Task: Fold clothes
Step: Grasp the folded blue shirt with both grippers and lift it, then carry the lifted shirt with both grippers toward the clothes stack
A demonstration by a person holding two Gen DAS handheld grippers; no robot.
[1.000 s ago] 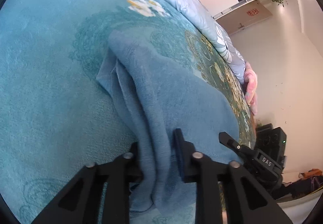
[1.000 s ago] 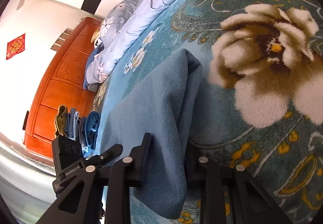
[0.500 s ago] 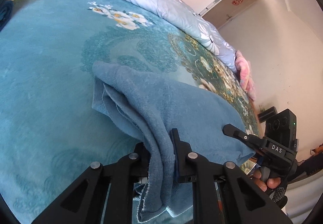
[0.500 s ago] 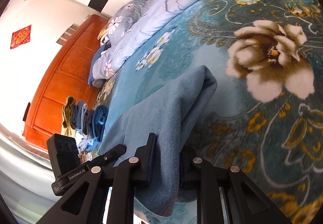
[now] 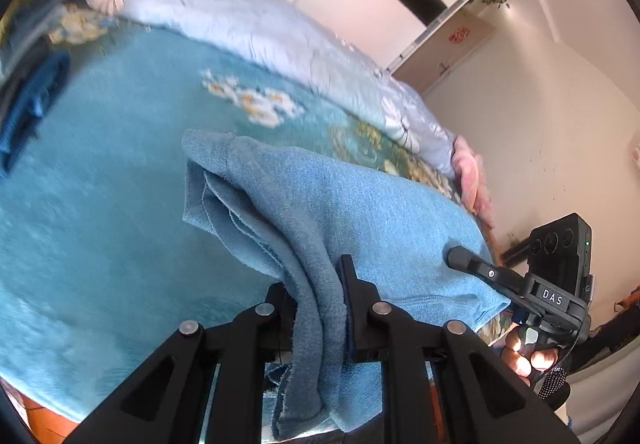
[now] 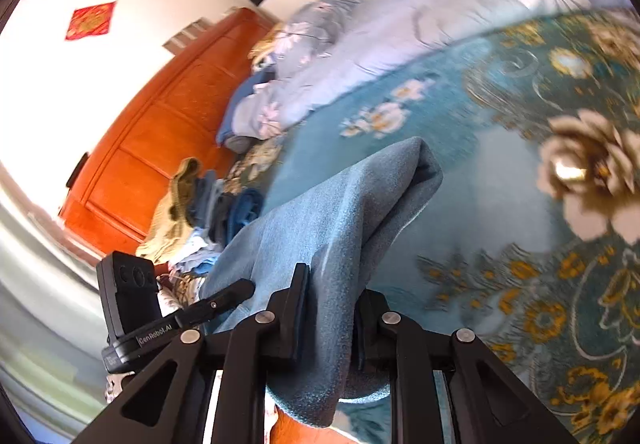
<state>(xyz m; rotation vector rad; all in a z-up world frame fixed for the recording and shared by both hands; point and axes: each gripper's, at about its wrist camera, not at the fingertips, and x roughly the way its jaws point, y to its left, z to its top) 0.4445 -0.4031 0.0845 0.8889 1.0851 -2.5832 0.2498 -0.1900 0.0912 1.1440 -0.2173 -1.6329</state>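
A blue fleece garment (image 5: 340,204) hangs doubled between my two grippers above the teal floral blanket (image 5: 100,204). My left gripper (image 5: 318,296) is shut on one bunched end of it. My right gripper (image 6: 330,300) is shut on the other end of the garment (image 6: 340,212). The far fold of the garment points away from me and its loose edges hang below the fingers. Each gripper shows in the other's view, the right gripper (image 5: 520,284) at the garment's right corner, the left gripper (image 6: 192,312) at its left.
A light blue quilt (image 5: 260,28) lies bunched along the far side of the bed. A pile of folded clothes (image 6: 208,204) sits by the orange wooden headboard (image 6: 160,124). A dark blue garment (image 5: 32,104) lies at the left. A pink cloth (image 5: 472,180) lies at the bed's corner.
Both grippers have lifted the garment up off the blanket and tilted back. The room and headboard show more, and the garment's fold now hangs in the air.
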